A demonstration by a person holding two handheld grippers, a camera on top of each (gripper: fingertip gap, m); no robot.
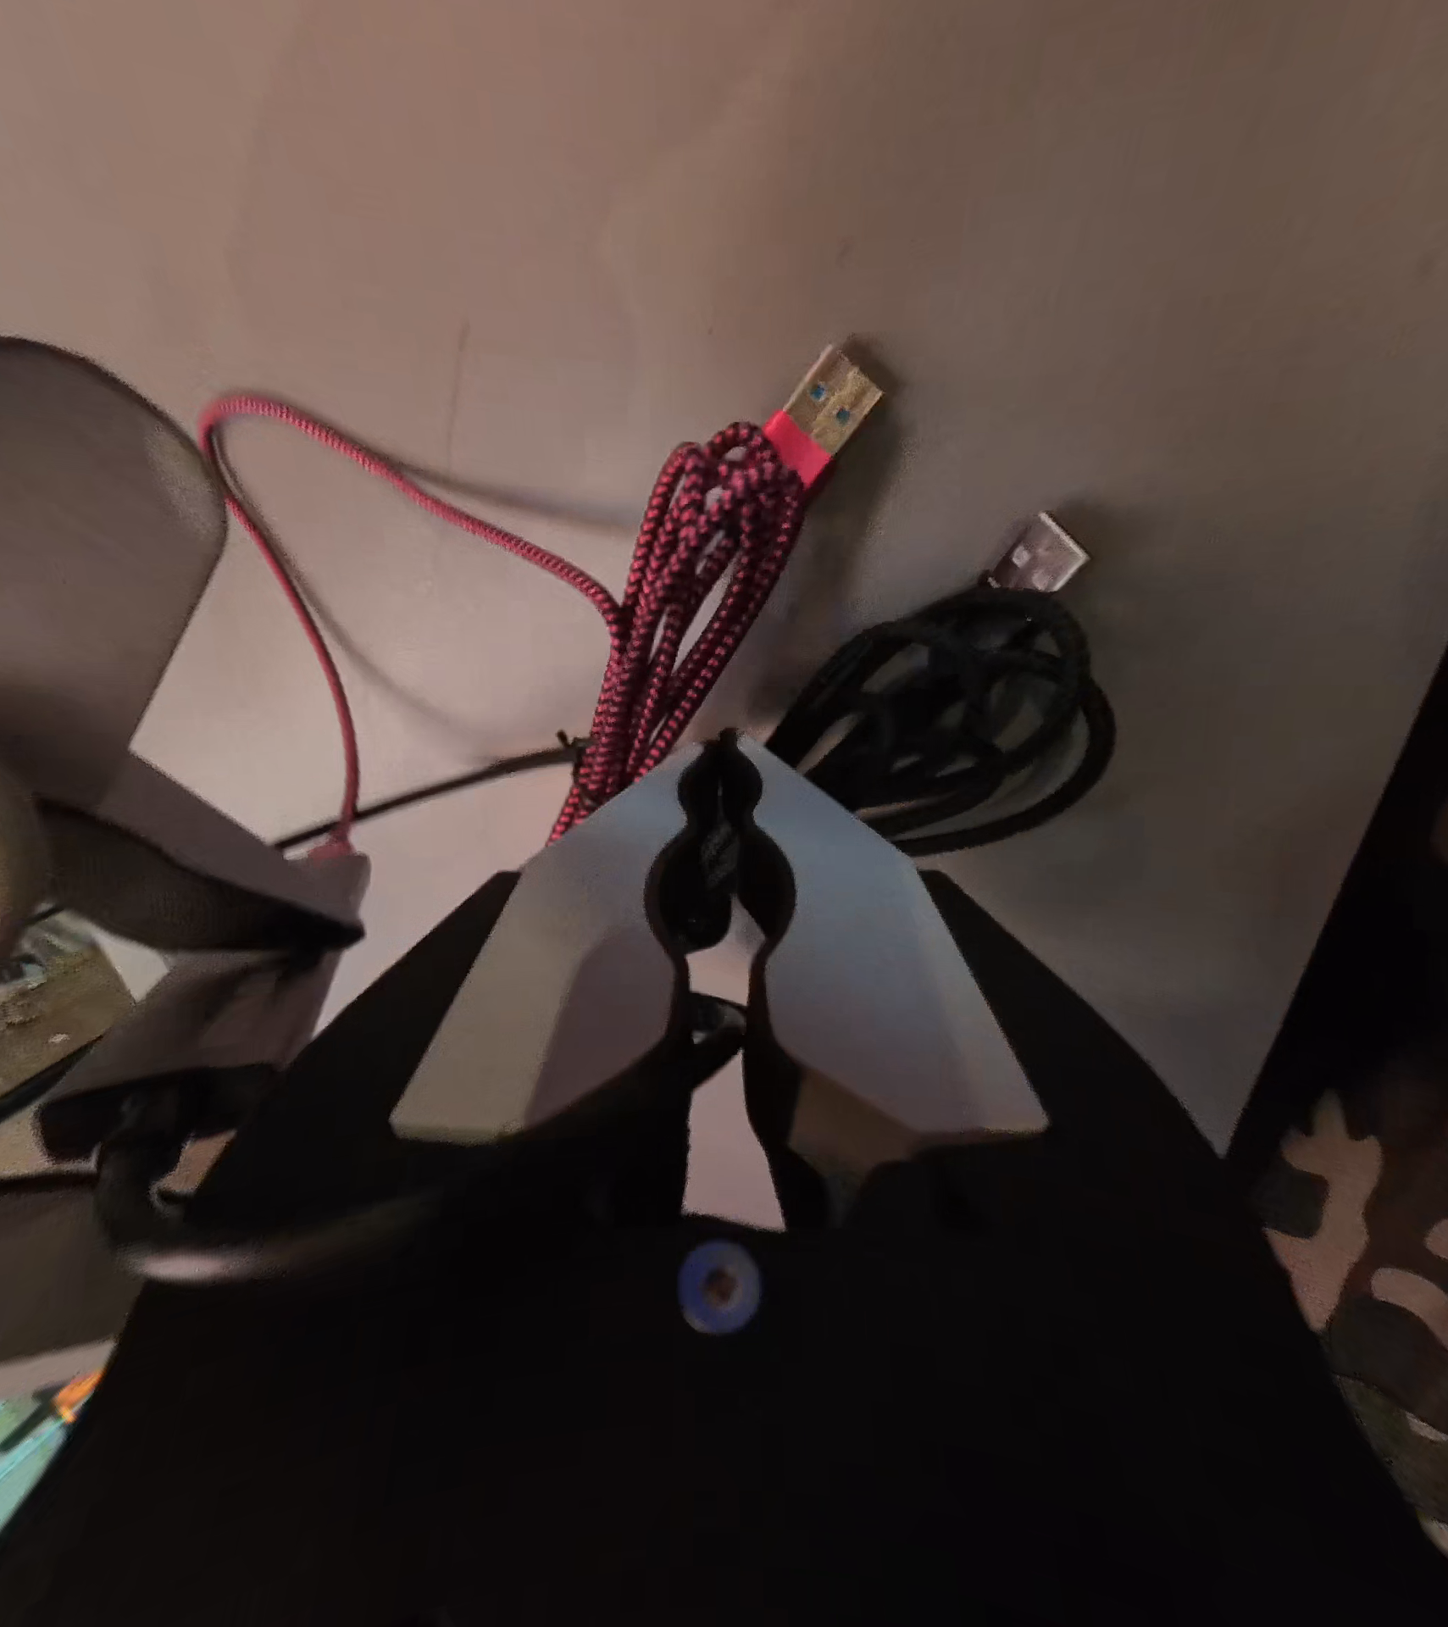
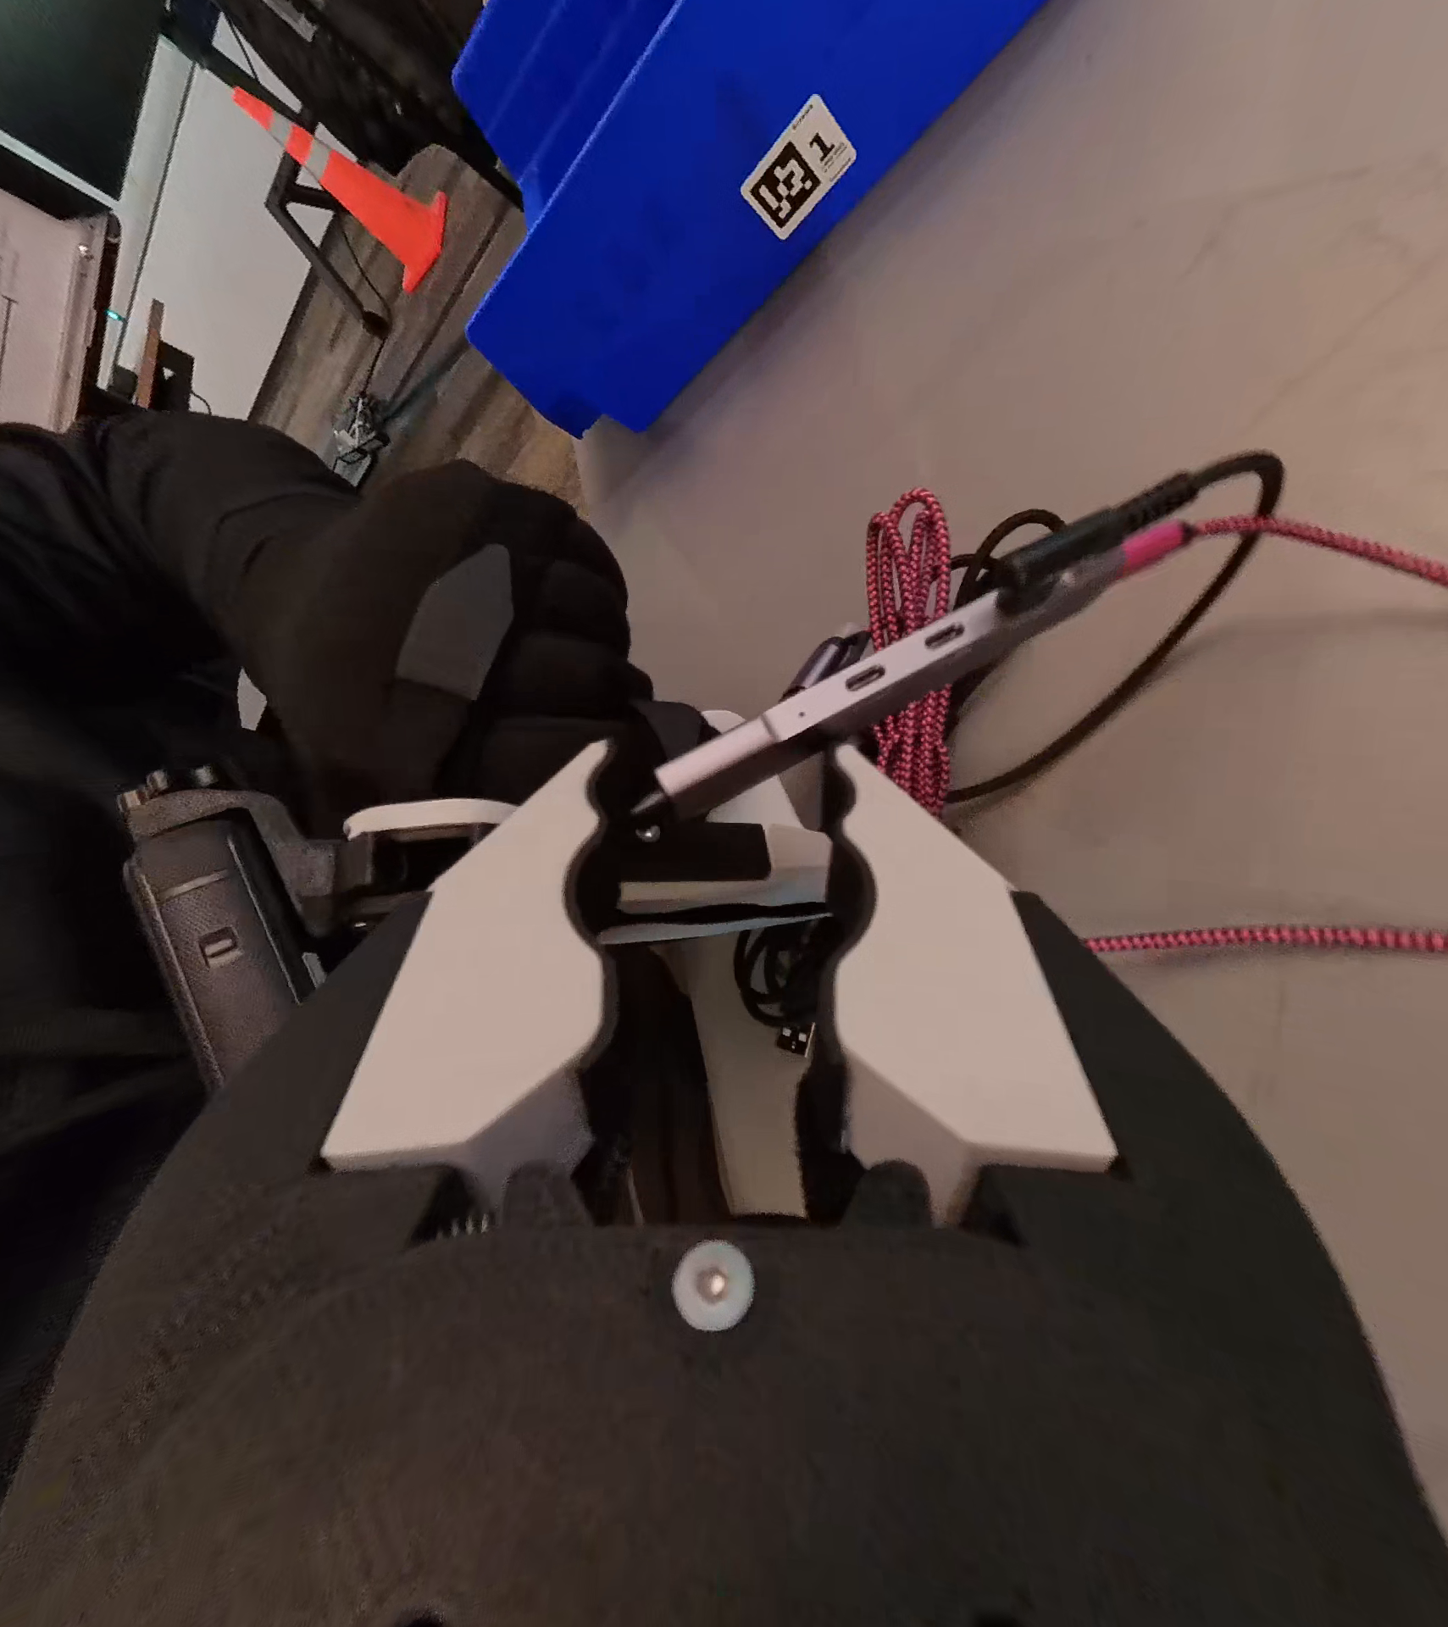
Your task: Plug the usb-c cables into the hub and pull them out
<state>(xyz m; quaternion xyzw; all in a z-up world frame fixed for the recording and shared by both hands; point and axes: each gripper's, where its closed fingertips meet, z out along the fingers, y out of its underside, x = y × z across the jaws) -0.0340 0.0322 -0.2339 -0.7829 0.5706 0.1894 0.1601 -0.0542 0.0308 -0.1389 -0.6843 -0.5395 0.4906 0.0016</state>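
Note:
In the right wrist view the silver hub (image 2: pixel 905 669) rises off the table. Its near end lies between the fingertips of my right gripper (image 2: pixel 724 766), which pinch it. A black plug (image 2: pixel 1072 546) and a pink plug (image 2: pixel 1147 548) sit in its far end, and two side ports are empty. My left gripper (image 1: pixel 724 766) is shut on a black ribbed piece (image 1: pixel 716 858) that I cannot identify. In the left wrist view the hub (image 1: pixel 262 845) shows at the left, with the pink plug (image 1: pixel 337 850) at its tip.
A tied red braided cable (image 1: pixel 702 563) and a coiled black cable (image 1: pixel 966 704) lie on the pale table (image 1: pixel 966 264) ahead. A blue bin (image 2: pixel 658 220) stands at the table's far side. A gloved hand (image 2: pixel 438 616) holds the left gripper (image 2: pixel 702 867). Camouflage fabric (image 1: pixel 1407 1233) is past the table edge. One gripper's finger ends stand about 9 centimetres off the other's.

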